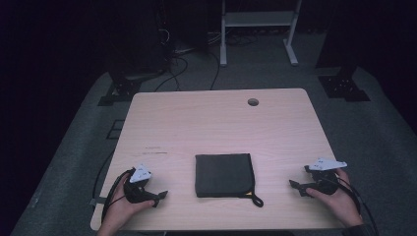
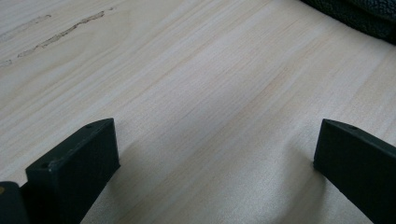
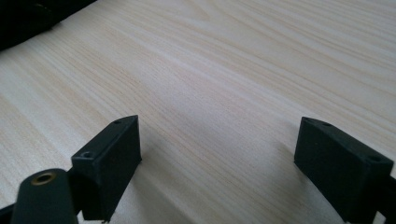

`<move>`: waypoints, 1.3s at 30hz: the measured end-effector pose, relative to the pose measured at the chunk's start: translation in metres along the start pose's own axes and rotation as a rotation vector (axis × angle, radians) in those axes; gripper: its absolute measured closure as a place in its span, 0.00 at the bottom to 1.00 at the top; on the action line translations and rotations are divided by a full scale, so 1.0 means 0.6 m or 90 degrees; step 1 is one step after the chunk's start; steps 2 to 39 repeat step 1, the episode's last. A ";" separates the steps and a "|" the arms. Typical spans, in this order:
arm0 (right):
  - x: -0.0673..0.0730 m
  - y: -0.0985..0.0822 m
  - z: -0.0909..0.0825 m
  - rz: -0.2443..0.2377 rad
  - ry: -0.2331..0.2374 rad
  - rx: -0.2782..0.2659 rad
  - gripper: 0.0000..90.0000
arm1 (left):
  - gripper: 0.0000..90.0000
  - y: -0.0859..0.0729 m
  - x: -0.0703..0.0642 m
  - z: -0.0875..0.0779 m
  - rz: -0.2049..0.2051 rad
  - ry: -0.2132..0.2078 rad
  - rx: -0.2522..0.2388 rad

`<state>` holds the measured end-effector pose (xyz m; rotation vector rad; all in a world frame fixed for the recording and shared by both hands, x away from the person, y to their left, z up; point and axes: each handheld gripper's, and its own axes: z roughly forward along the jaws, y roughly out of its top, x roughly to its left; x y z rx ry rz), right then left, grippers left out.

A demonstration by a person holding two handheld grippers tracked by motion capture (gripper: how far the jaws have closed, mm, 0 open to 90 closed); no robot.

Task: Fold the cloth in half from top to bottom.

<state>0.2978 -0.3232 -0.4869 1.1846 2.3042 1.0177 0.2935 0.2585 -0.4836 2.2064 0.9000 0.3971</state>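
Observation:
A dark folded cloth (image 1: 224, 175) with a yellow tag and a black loop at its near right corner lies flat on the light wooden table (image 1: 216, 123), near the front edge. My left gripper (image 1: 160, 195) rests low on the table to the cloth's left, jaws wide open with bare wood between them (image 2: 217, 149). The cloth's edge (image 2: 359, 14) shows at the top right of the left gripper view. On the cloth's right, my right gripper (image 1: 297, 188) stands open over bare wood (image 3: 219, 144). A dark corner of the cloth (image 3: 23, 18) shows at the top left of the right gripper view.
A round cable hole (image 1: 253, 102) sits near the table's far edge. Faint scuff marks (image 1: 155, 150) run left of centre. Beyond the table stand a white frame (image 1: 258, 29), dark stands and floor cables.

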 end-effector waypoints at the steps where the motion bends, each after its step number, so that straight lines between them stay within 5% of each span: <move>1: 0.000 0.000 0.000 0.001 -0.001 0.000 0.15 | 0.00 0.000 0.000 0.000 0.000 0.000 0.000; 39: 0.000 0.000 0.000 0.001 -0.001 0.000 0.15 | 0.00 0.000 0.000 0.000 0.000 0.000 0.000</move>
